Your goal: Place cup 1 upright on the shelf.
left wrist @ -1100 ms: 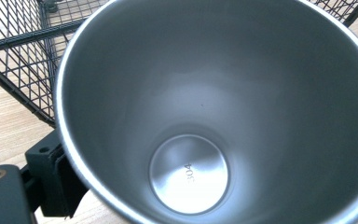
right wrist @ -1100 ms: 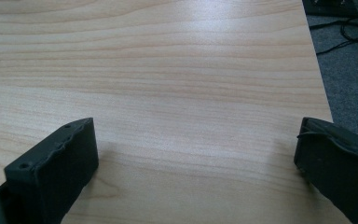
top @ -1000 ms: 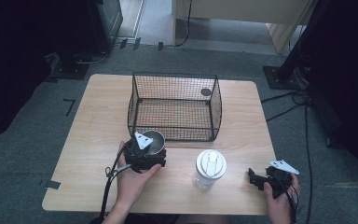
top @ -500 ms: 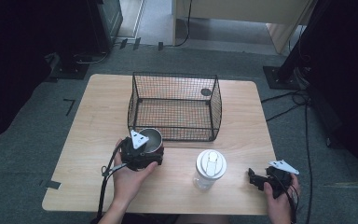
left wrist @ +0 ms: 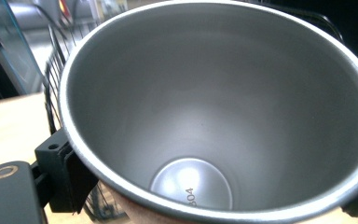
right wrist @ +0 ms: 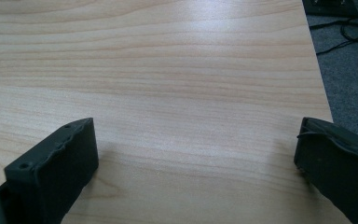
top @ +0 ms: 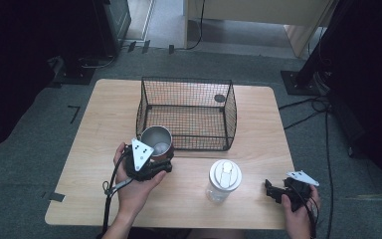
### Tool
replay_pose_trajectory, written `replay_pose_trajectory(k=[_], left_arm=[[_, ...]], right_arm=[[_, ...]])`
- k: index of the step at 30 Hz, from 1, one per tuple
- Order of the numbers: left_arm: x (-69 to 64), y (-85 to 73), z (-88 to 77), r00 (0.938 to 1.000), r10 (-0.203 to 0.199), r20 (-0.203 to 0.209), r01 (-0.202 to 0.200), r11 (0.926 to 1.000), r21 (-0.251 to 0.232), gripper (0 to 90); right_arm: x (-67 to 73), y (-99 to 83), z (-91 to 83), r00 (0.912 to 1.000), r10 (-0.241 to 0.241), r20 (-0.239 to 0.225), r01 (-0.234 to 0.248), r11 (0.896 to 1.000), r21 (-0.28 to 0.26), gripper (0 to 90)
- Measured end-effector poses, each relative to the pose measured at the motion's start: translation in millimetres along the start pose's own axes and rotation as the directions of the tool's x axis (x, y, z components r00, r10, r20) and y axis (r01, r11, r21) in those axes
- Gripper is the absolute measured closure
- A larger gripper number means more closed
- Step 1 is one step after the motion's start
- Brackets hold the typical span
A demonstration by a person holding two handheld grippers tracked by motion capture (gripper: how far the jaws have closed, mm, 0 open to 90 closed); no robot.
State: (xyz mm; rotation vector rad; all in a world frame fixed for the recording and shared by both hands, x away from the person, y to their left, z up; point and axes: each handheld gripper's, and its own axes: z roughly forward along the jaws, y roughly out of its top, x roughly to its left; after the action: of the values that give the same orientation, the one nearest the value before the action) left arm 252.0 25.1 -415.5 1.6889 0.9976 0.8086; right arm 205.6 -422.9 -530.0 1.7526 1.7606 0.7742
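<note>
Your left gripper (top: 151, 160) is clamped on the steel cup (top: 156, 141), one jaw on each side of its wall. The cup stands just in front of the wire basket (top: 186, 113), at its near left corner, close against the mesh. The cup's long axis runs nearly upright, mouth upward, tilted slightly toward you. A lidded clear bottle (top: 224, 179) stands near the basket's front right. Your right gripper (top: 273, 189), further right, rests with its jaws spread wide over bare table (top: 99, 119).

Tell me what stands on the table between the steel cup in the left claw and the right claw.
In the high view, a clear plastic bottle with a white lid stands between the steel cup and the right claw.
</note>
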Motion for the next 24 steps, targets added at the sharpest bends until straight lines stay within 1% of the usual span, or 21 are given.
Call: replay_pose_trajectory(k=[1,2,3,4,5,6,7,8,9,10,11,12,13,14,15,19,21,23,24], left_arm=[[0.0,0.0,0.0,1.0,0.0,0.0,0.0,1.0,0.0,8.0],[-0.4,1.4,0.3,0.9999,0.009,0.012,-0.008,0.9999,-0.015,8.0],[-0.2,2.2,0.2,0.9998,0.007,0.021,-0.007,0.9998,-0.017,8.1],[-0.5,2.9,0.3,0.9997,0.004,0.024,-0.003,0.9996,-0.029,8.0],[-0.6,3.3,0.1,0.9997,0.01,0.02,-0.009,0.9991,-0.04,8.0],[-0.8,3.9,-0.2,0.9999,0.007,0.014,-0.007,0.9986,-0.052,8.0],[-0.7,4.9,-0.6,0.9999,-0.01,0.013,0.011,0.998,-0.062,8.0],[0.5,6.1,-0.7,0.9991,-0.031,0.028,0.033,0.9965,-0.076,8.0],[1.4,6.9,-0.5,0.9978,-0.052,0.04,0.056,0.9932,-0.102,8.0],[1.3,7.7,-0.1,0.9971,-0.061,0.045,0.066,0.9895,-0.129,8.0],[1.3,7.7,-0.1,0.9971,-0.061,0.045,0.066,0.9895,-0.129,8.0],[-0.4,9.7,0.6,0.9989,-0.042,0.02,0.044,0.9839,-0.173,8.0],[-0.4,9.7,0.6,0.9989,-0.042,0.02,0.044,0.9839,-0.173,8.0],[-1.1,12.6,1.5,0.9993,-0.034,0.012,0.036,0.9795,-0.198,8.0],[-0.8,14.4,2.4,0.999,-0.042,0.015,0.044,0.9786,-0.201,8.0],[0.7,18.8,6.6,0.9988,-0.045,0.018,0.048,0.978,-0.203,8.0],[2.1,20.5,11.1,0.9985,-0.055,0.008,0.055,0.9748,-0.216,8.0],[3.6,21.1,14.4,0.9959,-0.088,0.02,0.09,0.9679,-0.235,8.0],[3.6,21.1,14.4,0.9959,-0.088,0.02,0.09,0.9679,-0.235,8.0]], right_arm=[[0.0,0.0,0.0,1.0,0.0,0.0,0.0,1.0,0.0,0.0],[0.0,0.0,0.0,1.0,0.0,0.0,0.0,1.0,0.0,0.0],[0.0,0.0,0.0,1.0,0.0,0.0,0.0,1.0,0.0,0.0],[0.0,0.0,0.0,1.0,0.0,0.0,0.0,1.0,0.0,0.0],[0.0,0.0,0.0,1.0,-0.001,0.0,0.001,1.0,0.0,0.0],[0.0,0.0,0.0,1.0,0.0,0.0,0.0,1.0,0.0,0.0],[-0.1,0.0,0.0,1.0,-0.001,0.0,0.001,1.0,0.0,0.0],[0.0,0.0,0.0,1.0,0.0,0.0,0.0,1.0,0.0,0.0],[0.0,0.0,0.0,1.0,0.0,0.0,0.0,1.0,0.0,0.0],[0.0,0.0,0.0,1.0,-0.001,0.0,0.001,1.0,-0.001,0.0],[0.0,0.0,0.0,1.0,-0.001,0.0,0.001,1.0,-0.001,0.0],[0.0,0.0,0.0,1.0,-0.001,0.0,0.001,1.0,-0.001,0.0],[0.0,0.0,0.0,1.0,0.0,0.0,0.0,1.0,0.0,0.0],[0.0,0.0,0.0,1.0,-0.001,0.0,0.001,1.0,0.0,0.0],[0.0,0.0,0.0,1.0,0.0,0.0,0.0,1.0,0.0,0.0],[0.0,0.0,0.0,1.0,0.0,0.0,0.0,1.0,-0.001,0.0],[0.1,0.0,0.0,1.0,0.001,0.0,-0.001,1.0,0.0,0.0],[0.0,0.0,0.0,1.0,0.0,0.0,0.0,1.0,0.0,0.0],[0.0,0.0,0.0,1.0,0.001,0.0,-0.001,1.0,0.0,0.0]])
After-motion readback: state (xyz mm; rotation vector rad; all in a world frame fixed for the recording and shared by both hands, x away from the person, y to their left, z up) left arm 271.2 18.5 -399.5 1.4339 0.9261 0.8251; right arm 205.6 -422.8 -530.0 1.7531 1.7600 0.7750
